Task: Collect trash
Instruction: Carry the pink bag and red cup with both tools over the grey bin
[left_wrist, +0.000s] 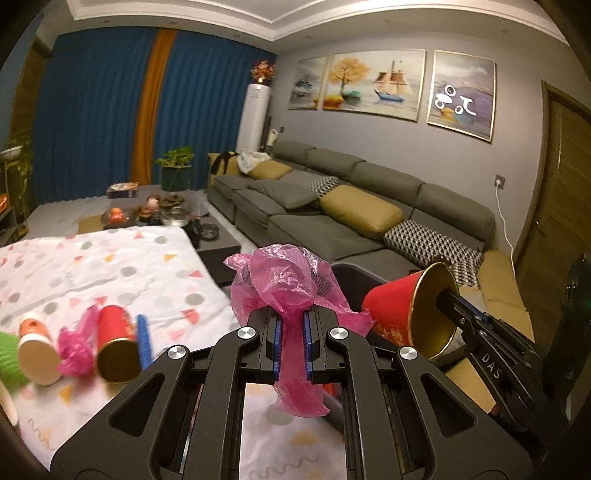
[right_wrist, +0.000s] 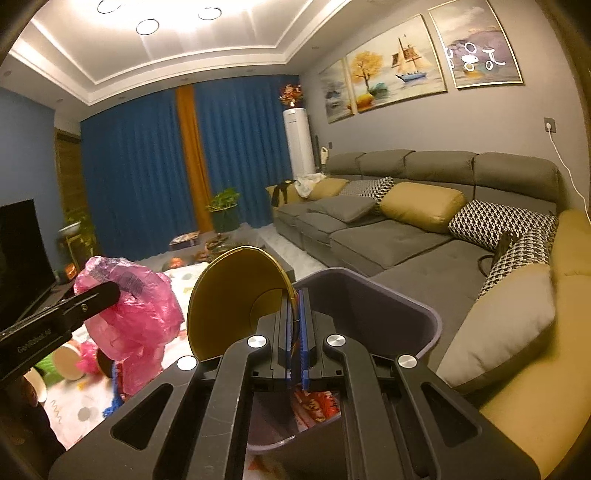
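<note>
My left gripper (left_wrist: 292, 325) is shut on a crumpled pink plastic bag (left_wrist: 284, 280) and holds it up at the table's right edge; the bag also shows in the right wrist view (right_wrist: 136, 314). My right gripper (right_wrist: 294, 317) is shut on the rim of a red paper cup with a gold inside (right_wrist: 236, 295), held over the grey trash bin (right_wrist: 388, 314). In the left wrist view the cup (left_wrist: 406, 310) is tilted above the bin (left_wrist: 354, 280). Red wrapper trash (right_wrist: 317, 406) lies inside the bin.
On the patterned tablecloth (left_wrist: 110, 266) lie another red cup (left_wrist: 116, 343), an orange-and-white cup (left_wrist: 37, 347), a pink bag scrap (left_wrist: 75, 350), a blue item (left_wrist: 144, 339) and something green (left_wrist: 7, 358). A grey sofa (left_wrist: 332, 214) stands right, a coffee table (left_wrist: 166, 214) behind.
</note>
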